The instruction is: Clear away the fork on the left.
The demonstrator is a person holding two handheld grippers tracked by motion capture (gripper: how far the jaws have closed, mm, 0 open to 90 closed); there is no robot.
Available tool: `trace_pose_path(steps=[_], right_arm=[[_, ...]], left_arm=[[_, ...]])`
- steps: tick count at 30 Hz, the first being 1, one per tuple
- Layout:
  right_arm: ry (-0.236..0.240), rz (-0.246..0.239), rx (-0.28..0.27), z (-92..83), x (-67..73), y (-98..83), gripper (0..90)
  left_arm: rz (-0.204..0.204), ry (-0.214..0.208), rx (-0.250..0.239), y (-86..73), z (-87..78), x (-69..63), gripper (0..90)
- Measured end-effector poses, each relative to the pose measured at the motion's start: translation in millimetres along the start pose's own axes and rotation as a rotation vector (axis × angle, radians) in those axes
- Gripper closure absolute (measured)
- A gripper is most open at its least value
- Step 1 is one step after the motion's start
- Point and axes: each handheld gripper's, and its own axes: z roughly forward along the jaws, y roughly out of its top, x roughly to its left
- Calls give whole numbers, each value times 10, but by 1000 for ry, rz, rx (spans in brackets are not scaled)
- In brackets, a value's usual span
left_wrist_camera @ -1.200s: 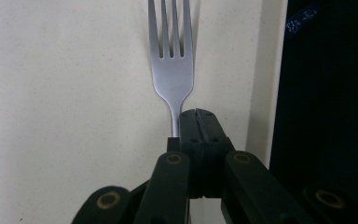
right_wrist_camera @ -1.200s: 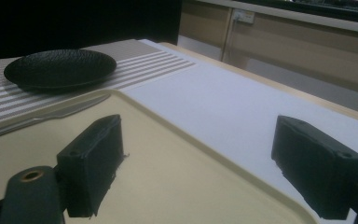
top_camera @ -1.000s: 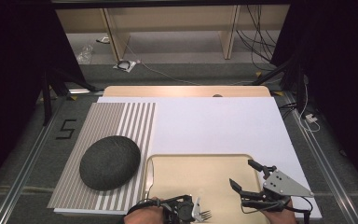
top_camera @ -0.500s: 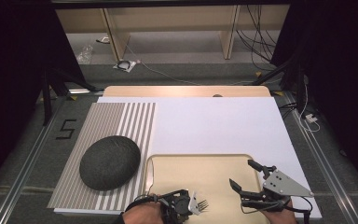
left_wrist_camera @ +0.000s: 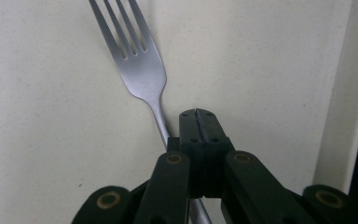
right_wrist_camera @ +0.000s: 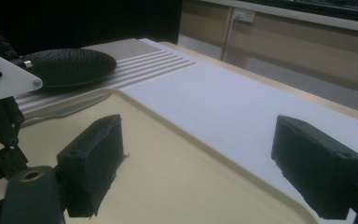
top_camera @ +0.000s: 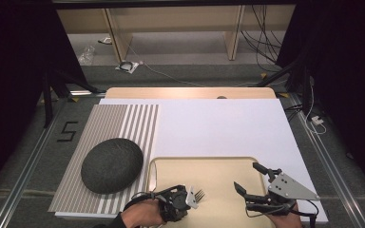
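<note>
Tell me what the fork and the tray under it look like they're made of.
The fork looks like brushed steel: grey, with a soft metallic sheen on its tines. The tray seems to be plastic, cream and matt with a fine speckle and a rounded moulded rim, though that is only a guess from its look.

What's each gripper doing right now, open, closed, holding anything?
Left gripper: closed on the fork.
Right gripper: open, holding nothing.

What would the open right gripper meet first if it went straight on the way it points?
Probably nothing soon: the right gripper points over the beige plastic tray's far rim, across the bare white sheet toward the table's wooden edge. Depth is uncertain.
</note>
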Motion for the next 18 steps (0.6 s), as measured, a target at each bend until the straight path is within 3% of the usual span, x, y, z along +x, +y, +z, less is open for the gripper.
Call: trace_pose_path(steps=[18], right_arm=[[0, -2, -4, 0, 4, 0, 175]], left_arm=[[-57, 27, -20, -114, -32, 151, 893]])
